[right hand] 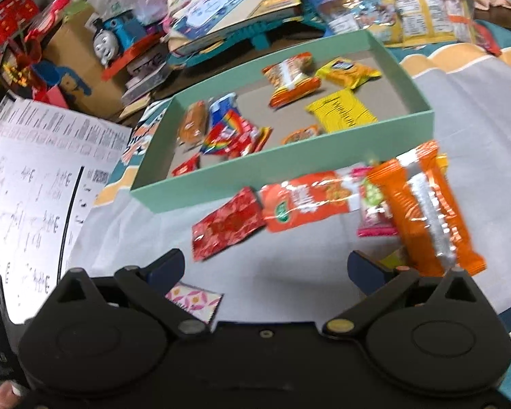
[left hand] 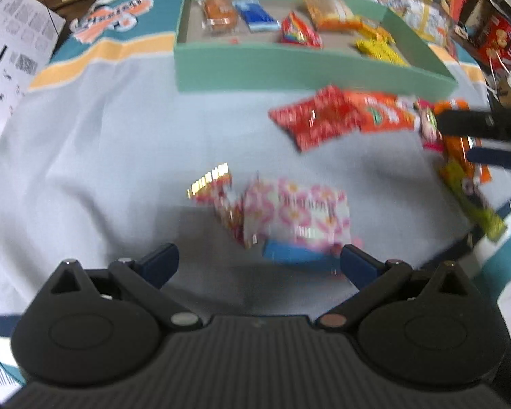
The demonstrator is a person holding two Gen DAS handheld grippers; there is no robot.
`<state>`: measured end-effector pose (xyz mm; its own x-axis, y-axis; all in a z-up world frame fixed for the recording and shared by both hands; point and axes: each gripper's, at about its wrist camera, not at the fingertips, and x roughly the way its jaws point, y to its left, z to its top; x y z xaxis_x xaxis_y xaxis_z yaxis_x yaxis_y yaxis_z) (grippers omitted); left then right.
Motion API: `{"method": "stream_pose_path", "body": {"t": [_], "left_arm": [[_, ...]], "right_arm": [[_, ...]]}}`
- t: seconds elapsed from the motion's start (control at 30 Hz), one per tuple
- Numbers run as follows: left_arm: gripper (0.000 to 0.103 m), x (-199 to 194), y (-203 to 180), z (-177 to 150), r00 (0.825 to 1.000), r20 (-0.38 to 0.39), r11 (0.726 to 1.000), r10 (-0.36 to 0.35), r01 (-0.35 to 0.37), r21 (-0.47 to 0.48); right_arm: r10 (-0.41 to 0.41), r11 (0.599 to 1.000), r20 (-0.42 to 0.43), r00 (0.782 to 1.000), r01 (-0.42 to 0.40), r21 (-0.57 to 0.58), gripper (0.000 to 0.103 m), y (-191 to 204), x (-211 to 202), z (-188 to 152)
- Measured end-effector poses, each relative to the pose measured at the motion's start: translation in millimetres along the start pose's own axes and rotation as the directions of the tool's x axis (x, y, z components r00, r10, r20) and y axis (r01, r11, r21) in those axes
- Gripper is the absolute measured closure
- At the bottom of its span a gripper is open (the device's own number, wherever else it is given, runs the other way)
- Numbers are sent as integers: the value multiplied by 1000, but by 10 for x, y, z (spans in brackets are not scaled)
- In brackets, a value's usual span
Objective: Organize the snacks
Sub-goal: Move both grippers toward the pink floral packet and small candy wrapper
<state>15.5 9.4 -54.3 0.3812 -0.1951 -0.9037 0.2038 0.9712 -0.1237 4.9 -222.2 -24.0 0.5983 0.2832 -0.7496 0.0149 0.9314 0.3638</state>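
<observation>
A green box (left hand: 289, 68) (right hand: 289, 167) holds several snack packets. On the white cloth before it lie a red packet (left hand: 313, 119) (right hand: 226, 226), an orange packet (left hand: 381, 112) (right hand: 303, 202), a long orange bar (right hand: 429, 208) and a pink flowered packet (left hand: 296, 214) (right hand: 194, 301). My left gripper (left hand: 259, 260) is open and empty just in front of the pink flowered packet. My right gripper (right hand: 265, 266) is open and empty above the cloth, near the red packet; its fingers (left hand: 473, 124) show at the right edge of the left wrist view.
A printed paper sheet (right hand: 27, 184) (left hand: 6, 54) lies left of the box. Toys, a blue toy train (right hand: 119, 35), books and cardboard boxes crowd the area behind the box. A green packet (left hand: 473, 201) lies at the cloth's right edge.
</observation>
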Motion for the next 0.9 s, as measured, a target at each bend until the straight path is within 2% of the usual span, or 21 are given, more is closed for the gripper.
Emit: {"method": "stream_pose_path", "body": {"t": [0.1, 0.2, 0.27, 0.37, 0.43, 0.5, 0.6, 0.77, 0.9], "left_arm": [[0, 53, -40, -111, 1000, -18, 999, 11, -10, 35], [0, 118, -46, -127, 996, -17, 995, 89, -88, 53], [0, 140, 11, -88, 995, -13, 995, 102, -102, 22], [0, 154, 72, 5, 996, 9, 996, 84, -84, -28], [0, 201, 59, 59, 995, 28, 995, 99, -98, -29], [0, 249, 44, 109, 990, 51, 991, 133, -132, -23], [0, 294, 130, 201, 983, 80, 985, 167, -163, -55], [0, 296, 334, 192, 975, 95, 978, 200, -194, -71], [0, 244, 492, 169, 978, 95, 979, 188, -179, -95]], "right_arm": [[15, 1000, -26, 1000, -15, -25, 0, 92, 74, -84], [34, 997, -57, 998, -37, -63, 0, 202, 150, -163], [38, 996, -69, 997, -43, -78, 0, 245, 184, -175], [43, 996, -72, 996, -48, -69, 0, 259, 230, -165], [54, 997, -80, 995, -58, -58, 3, 269, 271, -153], [57, 996, -90, 994, -64, -69, 11, 299, 316, -136], [58, 992, -95, 994, -68, -103, 18, 391, 361, -103], [47, 983, -107, 993, -65, -171, 20, 589, 481, -52], [64, 966, -126, 990, -93, -241, 20, 770, 680, 24]]}}
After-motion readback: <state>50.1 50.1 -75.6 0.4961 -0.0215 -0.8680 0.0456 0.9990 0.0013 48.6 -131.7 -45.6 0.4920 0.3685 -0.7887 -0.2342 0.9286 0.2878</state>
